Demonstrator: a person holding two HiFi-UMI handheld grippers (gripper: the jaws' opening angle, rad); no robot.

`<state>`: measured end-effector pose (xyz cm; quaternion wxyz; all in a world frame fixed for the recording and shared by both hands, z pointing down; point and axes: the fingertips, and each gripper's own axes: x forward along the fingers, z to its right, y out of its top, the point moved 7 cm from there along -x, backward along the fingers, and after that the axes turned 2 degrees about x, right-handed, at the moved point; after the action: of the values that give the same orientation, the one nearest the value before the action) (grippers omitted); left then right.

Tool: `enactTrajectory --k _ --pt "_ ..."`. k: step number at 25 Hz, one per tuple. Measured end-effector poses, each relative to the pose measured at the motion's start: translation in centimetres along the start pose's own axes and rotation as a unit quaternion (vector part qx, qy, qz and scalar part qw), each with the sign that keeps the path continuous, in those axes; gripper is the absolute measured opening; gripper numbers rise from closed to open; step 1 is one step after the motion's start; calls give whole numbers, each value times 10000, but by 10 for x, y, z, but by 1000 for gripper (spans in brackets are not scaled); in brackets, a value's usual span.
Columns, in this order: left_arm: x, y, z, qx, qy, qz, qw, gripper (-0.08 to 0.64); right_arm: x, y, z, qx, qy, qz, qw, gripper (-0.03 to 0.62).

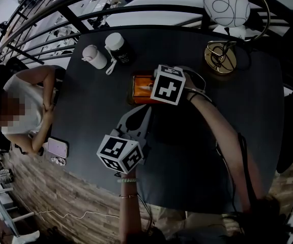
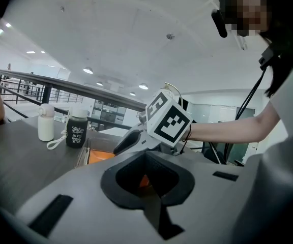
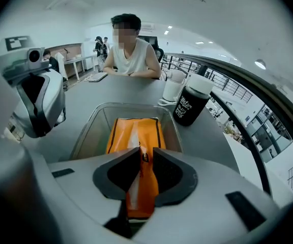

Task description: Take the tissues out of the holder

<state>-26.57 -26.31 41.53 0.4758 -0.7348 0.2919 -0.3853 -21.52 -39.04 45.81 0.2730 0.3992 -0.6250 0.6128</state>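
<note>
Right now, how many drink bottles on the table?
2. White bottle at the table's far left; black bottle with white lid just right of it. No others visible.

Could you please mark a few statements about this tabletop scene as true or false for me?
1. The right tool is shut on the orange tissue pack. True.
2. The left tool grips the black bottle. False: it is shut on nothing, and the black bottle stands apart from it.
3. The orange tissue pack sits in a clear holder. True.
4. The lamp stands inside the clear holder. False: it stands on the table, apart from it.
</note>
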Motion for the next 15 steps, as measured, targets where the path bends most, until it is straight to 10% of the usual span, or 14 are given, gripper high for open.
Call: enactTrajectory --k 15 --pt "-3 1 1 -43 -12 54 10000 8 -21 4 4 201 -314 645 9972 12"
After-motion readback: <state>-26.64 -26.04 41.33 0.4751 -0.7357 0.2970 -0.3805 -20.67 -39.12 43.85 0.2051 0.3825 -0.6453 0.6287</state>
